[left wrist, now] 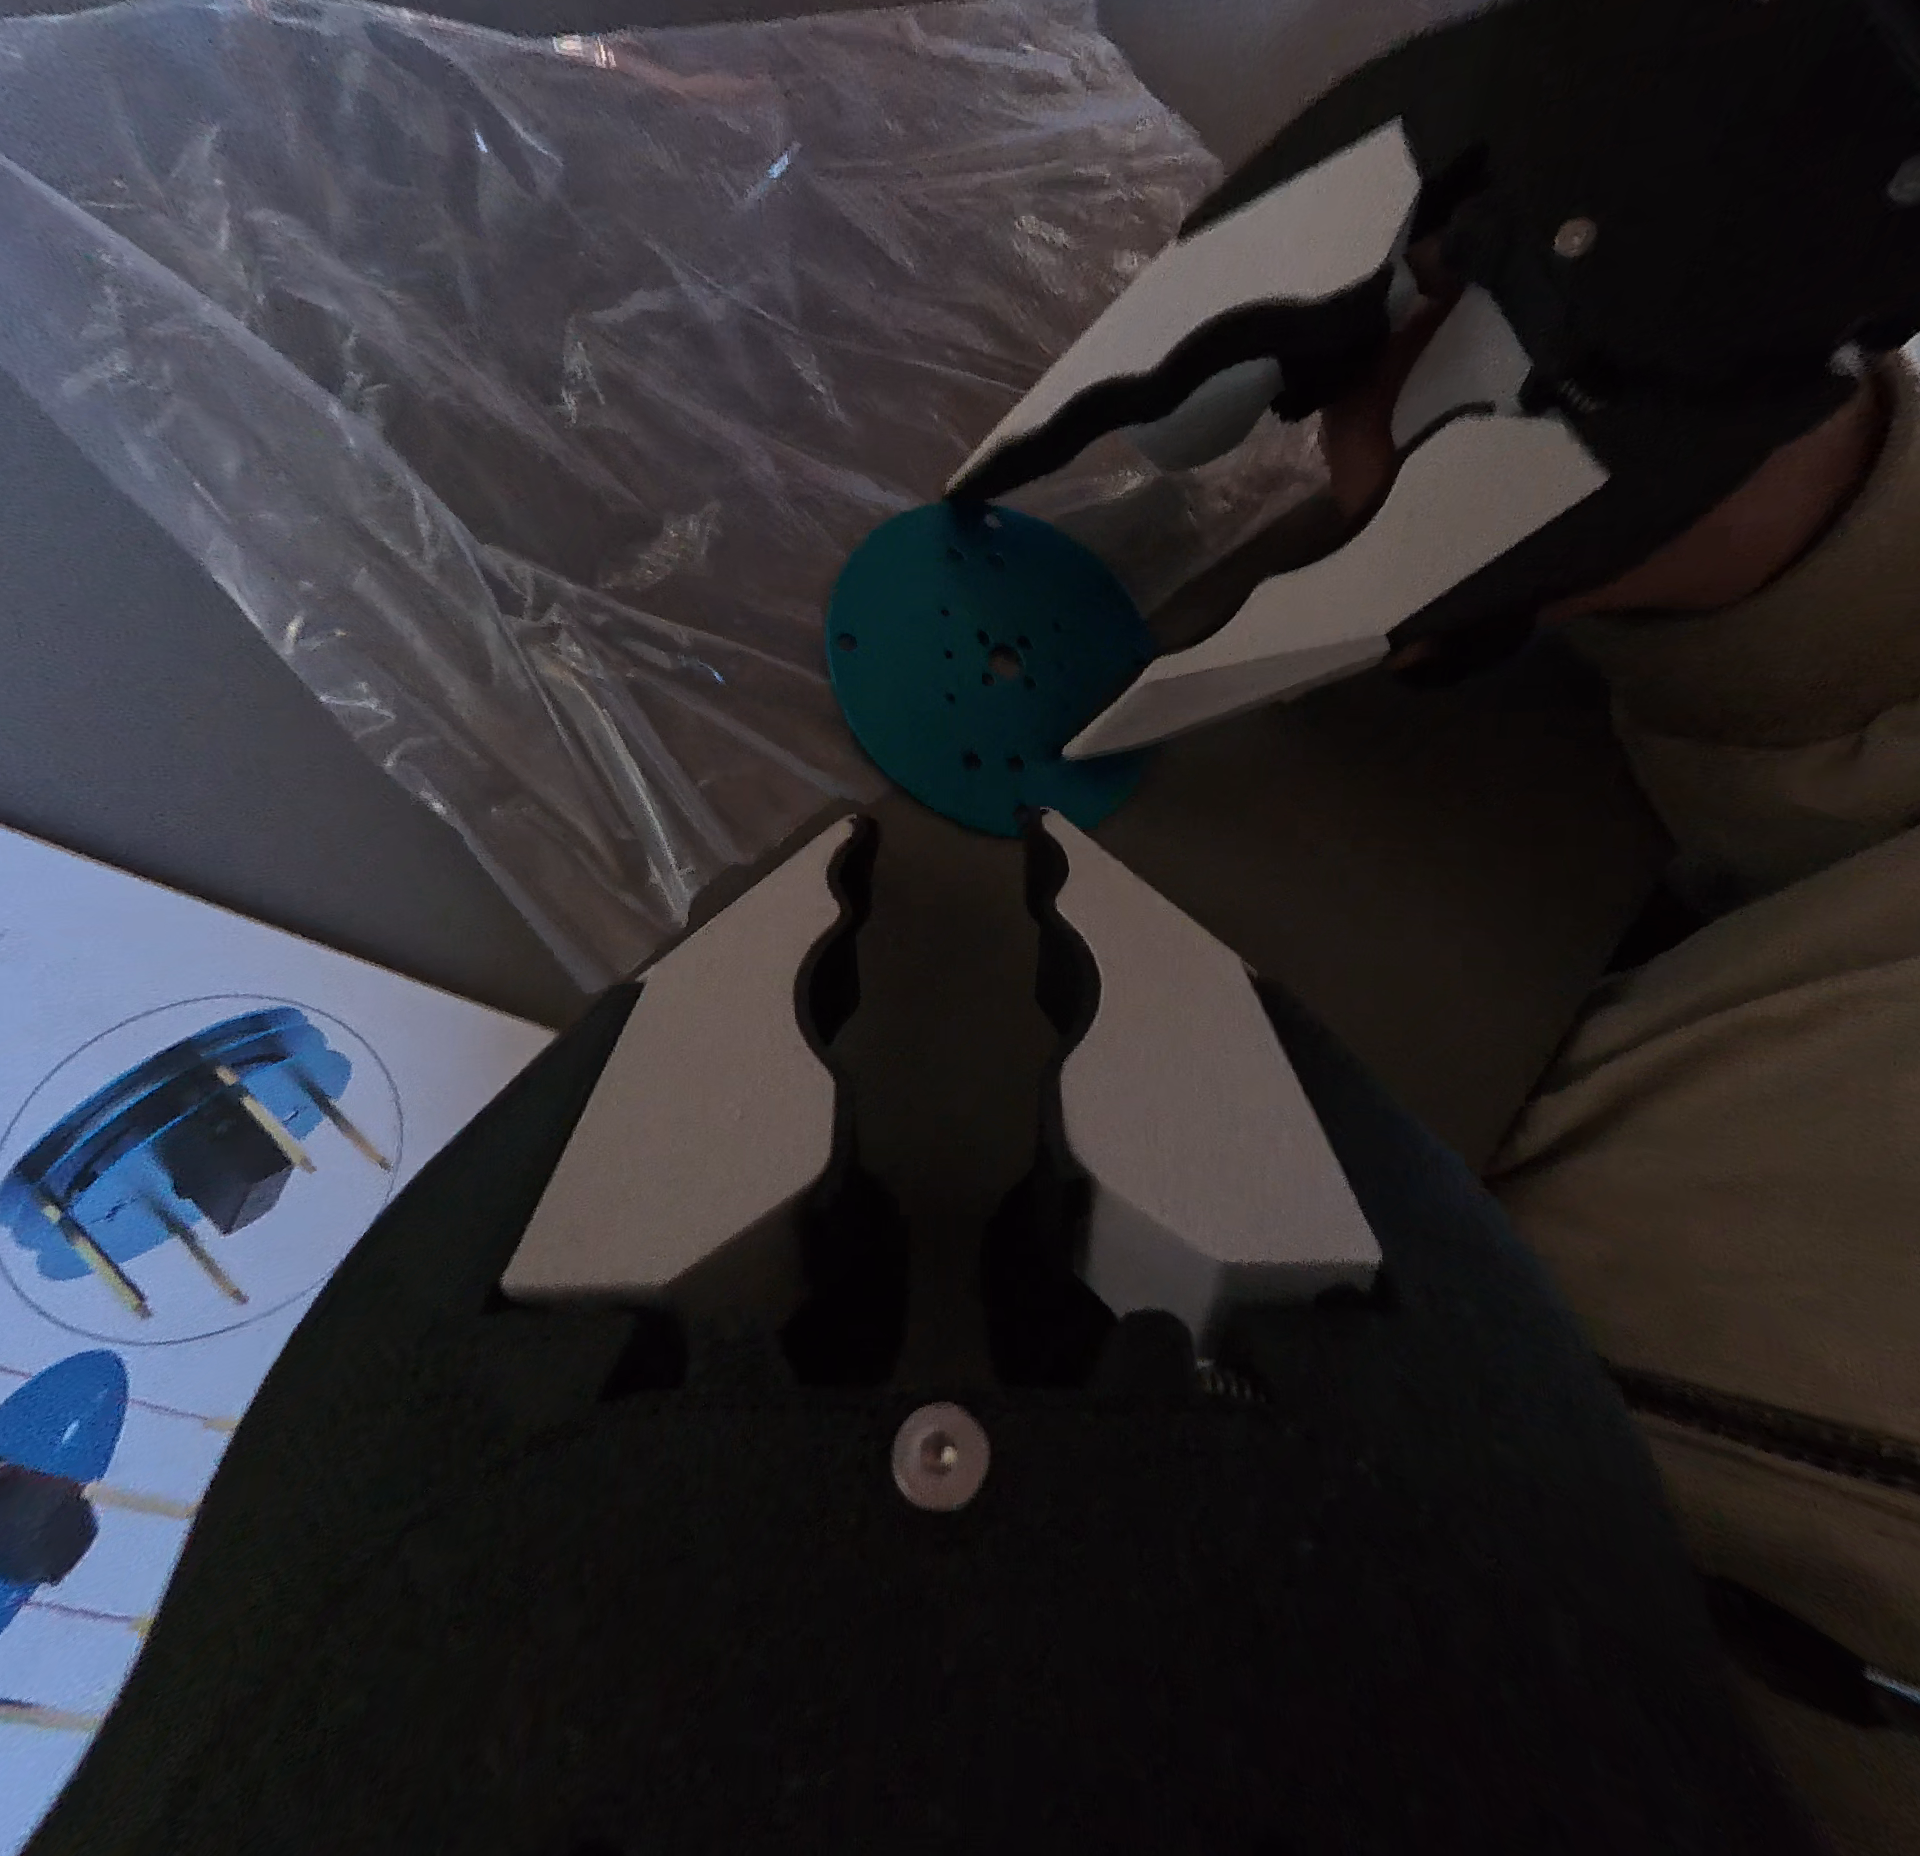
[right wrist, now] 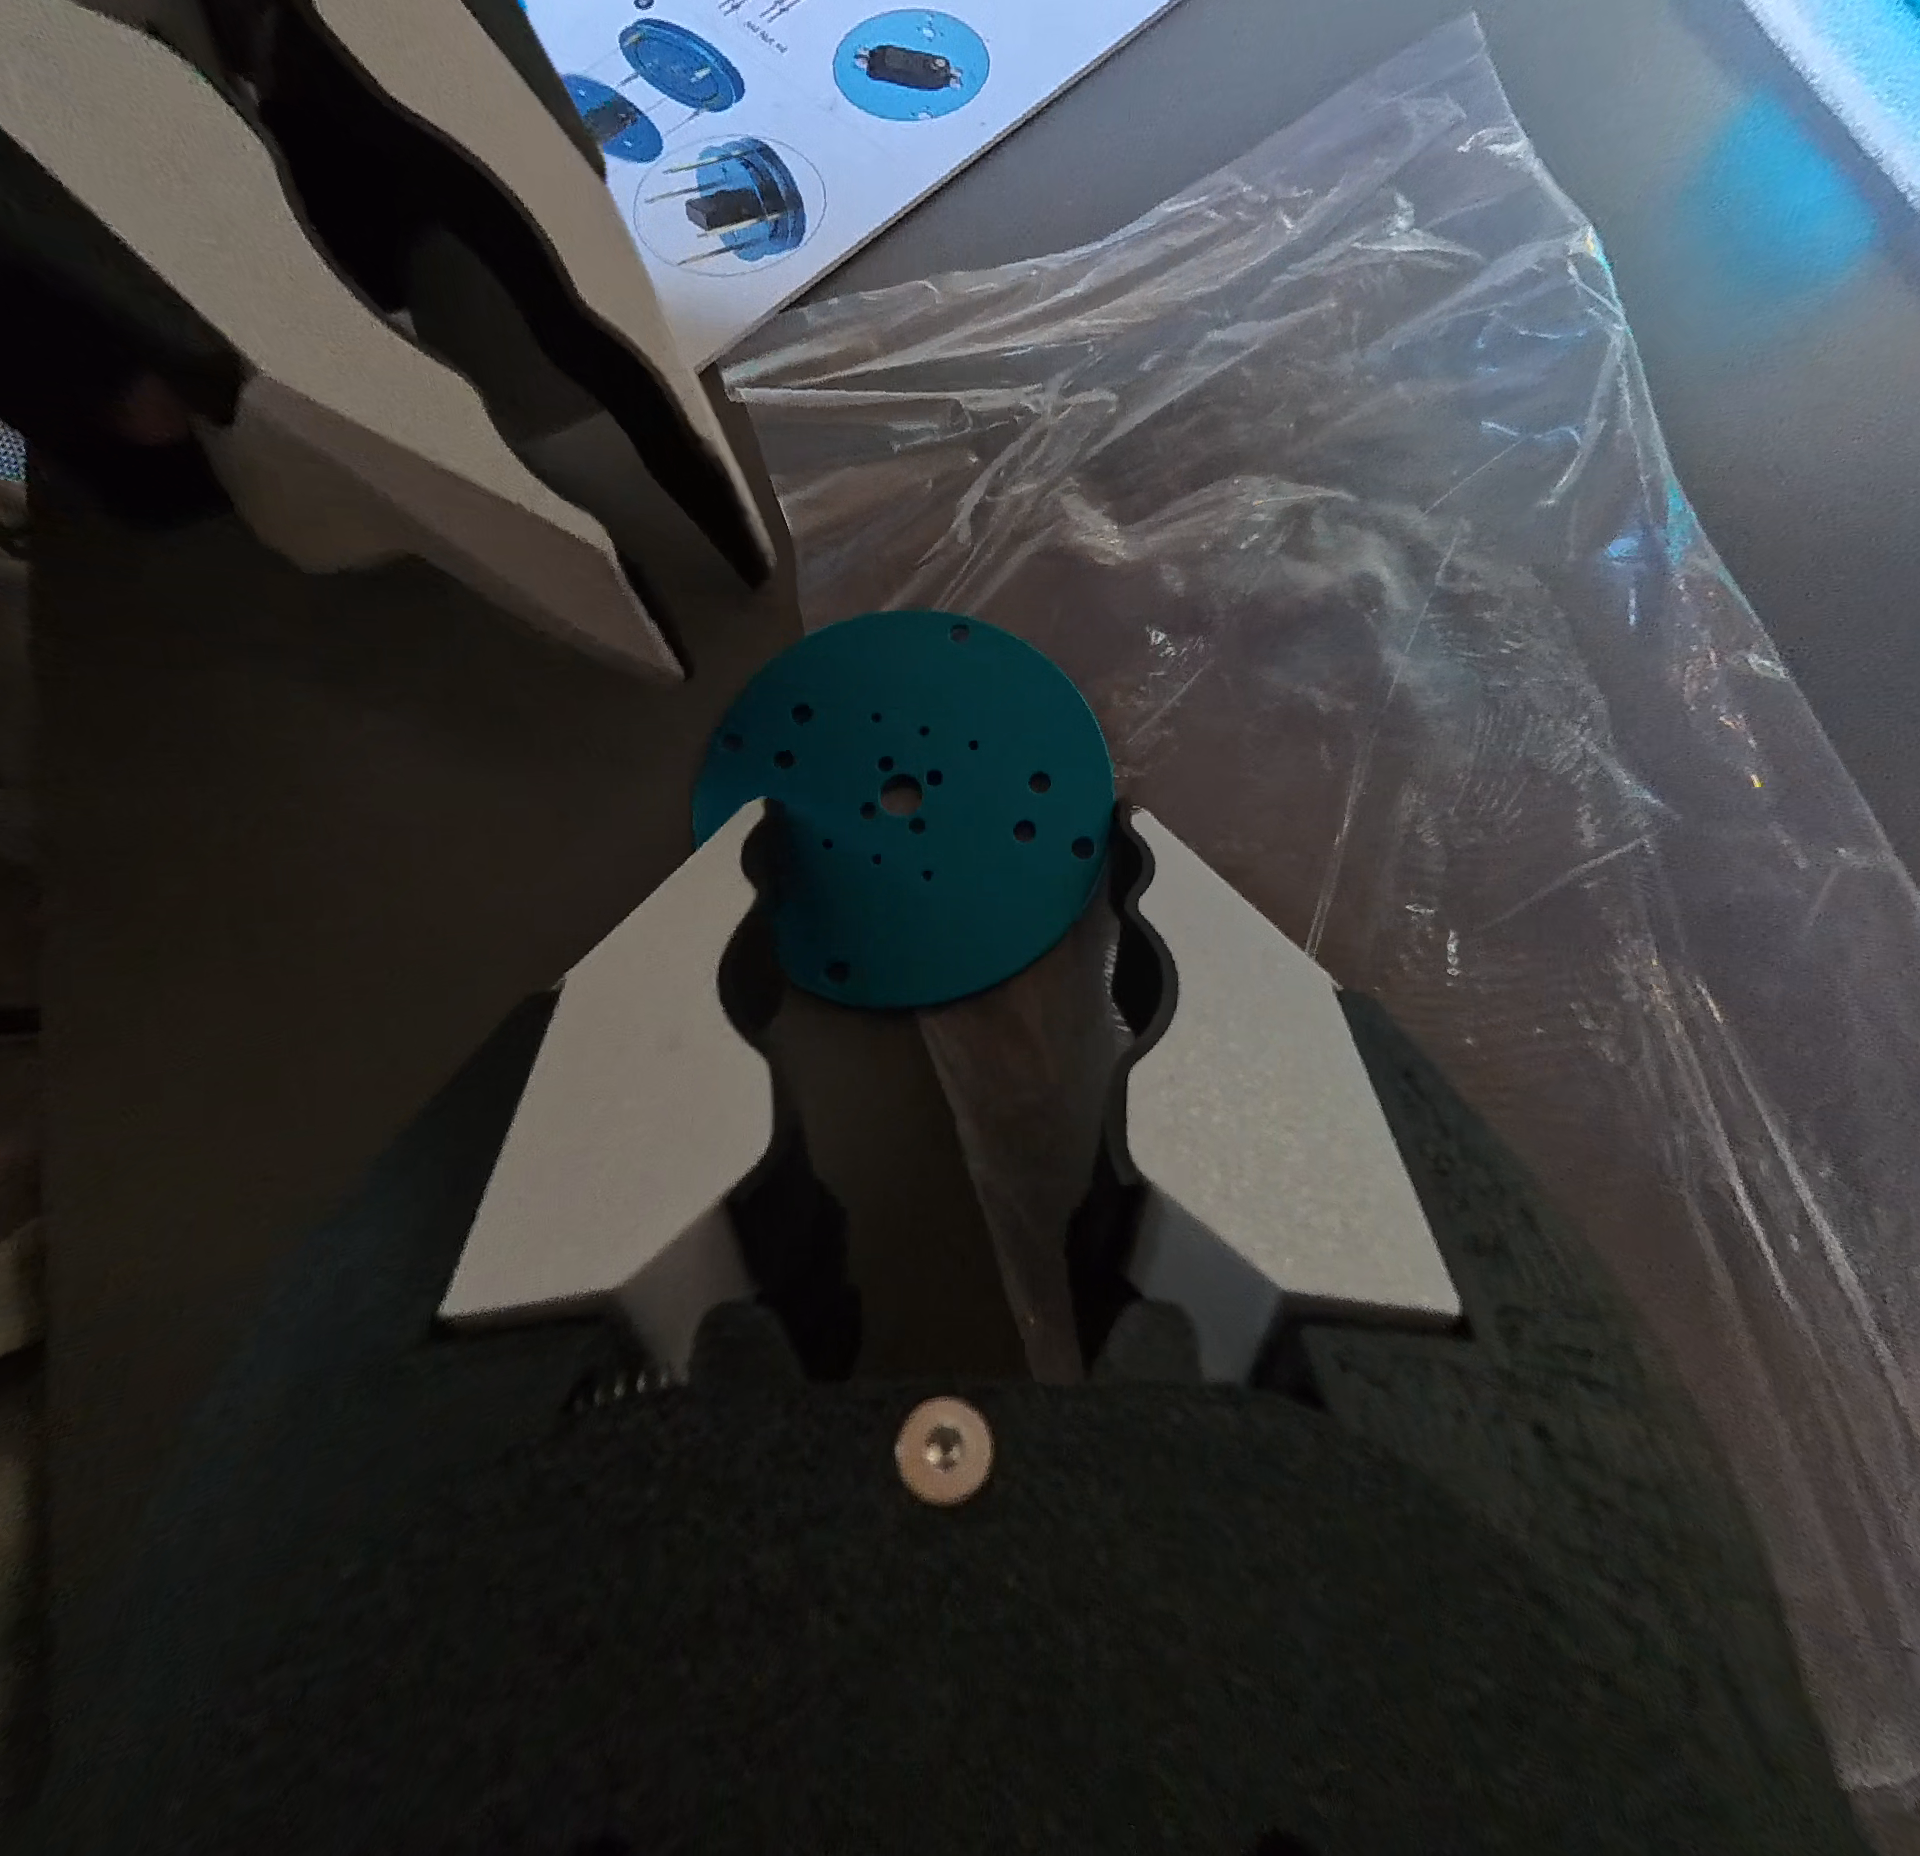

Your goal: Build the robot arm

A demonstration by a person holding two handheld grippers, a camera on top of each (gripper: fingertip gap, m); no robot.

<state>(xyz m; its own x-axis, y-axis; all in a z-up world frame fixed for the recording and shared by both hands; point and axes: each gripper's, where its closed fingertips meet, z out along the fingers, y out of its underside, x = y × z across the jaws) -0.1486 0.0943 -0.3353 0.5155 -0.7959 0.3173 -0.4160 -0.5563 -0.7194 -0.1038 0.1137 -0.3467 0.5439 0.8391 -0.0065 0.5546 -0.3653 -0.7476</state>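
Disc (right wrist: 904,809) lies flat on table (right wrist: 312,871); my right gripper (right wrist: 940,819) straddles it, jaws wide; my left gripper (left wrist: 951,819) hovers beside, narrowly parted, empty.

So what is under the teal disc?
The teal disc overlaps the edge of the clear plastic bag, and the dark table is visible around it. The right gripper straddles the disc, jaws open. What lies directly beneath the disc is covered.
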